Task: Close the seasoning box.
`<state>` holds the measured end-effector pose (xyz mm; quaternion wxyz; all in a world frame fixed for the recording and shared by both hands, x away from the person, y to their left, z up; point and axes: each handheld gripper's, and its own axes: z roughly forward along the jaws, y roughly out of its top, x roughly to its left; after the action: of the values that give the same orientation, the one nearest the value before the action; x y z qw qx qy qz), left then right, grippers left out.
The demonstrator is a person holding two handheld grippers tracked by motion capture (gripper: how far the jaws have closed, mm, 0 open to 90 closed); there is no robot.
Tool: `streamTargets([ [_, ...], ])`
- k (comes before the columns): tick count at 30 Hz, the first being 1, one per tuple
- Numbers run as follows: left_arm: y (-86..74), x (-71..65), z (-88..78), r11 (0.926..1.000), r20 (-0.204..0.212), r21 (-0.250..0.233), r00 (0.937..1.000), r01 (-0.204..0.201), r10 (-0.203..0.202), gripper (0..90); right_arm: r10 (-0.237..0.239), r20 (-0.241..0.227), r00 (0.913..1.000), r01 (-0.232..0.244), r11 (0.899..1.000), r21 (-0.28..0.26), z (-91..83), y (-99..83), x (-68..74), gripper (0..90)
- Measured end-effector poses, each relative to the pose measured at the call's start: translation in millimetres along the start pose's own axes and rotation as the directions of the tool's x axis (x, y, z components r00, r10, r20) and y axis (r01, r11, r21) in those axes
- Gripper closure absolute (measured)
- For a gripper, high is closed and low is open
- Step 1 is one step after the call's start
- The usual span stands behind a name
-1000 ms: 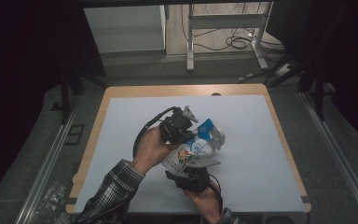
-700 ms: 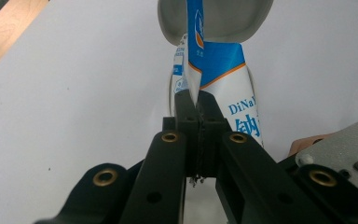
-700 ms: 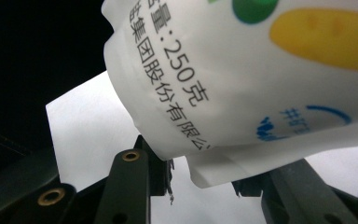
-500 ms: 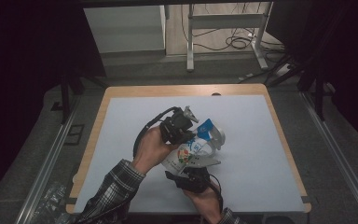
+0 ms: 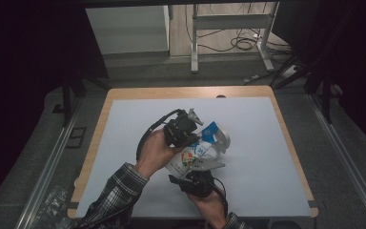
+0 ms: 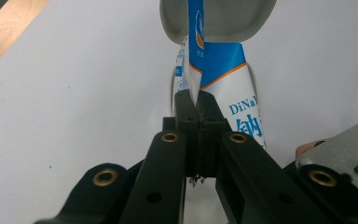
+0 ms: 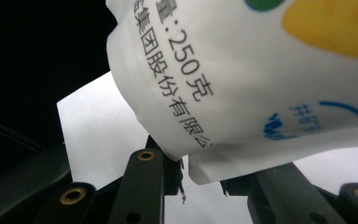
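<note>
Working over a table [image 5: 119, 95] with a pale mat [image 5: 276, 143]: plenty of bare room to the right and at the far side, wooden edges well apart from the work.

Holding a pouch [image 5: 190, 155] up off the mat near its middle, tilted, blue top toward a grey bowl [image 5: 222, 139] just beyond it. Judged as set up that way for tipping or tearing over the bowl.

Pinching the top fold of the pouch [image 6: 223, 70] with the left gripper [image 6: 196, 100], jaws pressed tight together on the thin film, just short of the bowl [image 6: 219, 18].

Bringing up the bottom with the right gripper [image 7: 200, 172]: jaws just been closing, bottom seam of the pouch [image 7: 261, 70] between them, one pad touching; cannot tell whether both press.

Close quarters between the two grippers; little slack for twisting.
</note>
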<state>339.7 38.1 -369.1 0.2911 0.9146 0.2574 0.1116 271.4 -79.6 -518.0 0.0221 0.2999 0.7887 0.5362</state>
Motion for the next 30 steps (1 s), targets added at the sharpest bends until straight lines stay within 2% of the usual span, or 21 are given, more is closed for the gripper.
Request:
streamTargets([
  [30, 2.0, -1.9, 3.2, 0.9997, -0.020, 0.024, 0.9998, -0.003, 0.003, 90.0, -0.012, -0.038, 0.9992, 0.011, 1.000, -0.022, -2.4, 5.6, 6.5, 72.5],
])
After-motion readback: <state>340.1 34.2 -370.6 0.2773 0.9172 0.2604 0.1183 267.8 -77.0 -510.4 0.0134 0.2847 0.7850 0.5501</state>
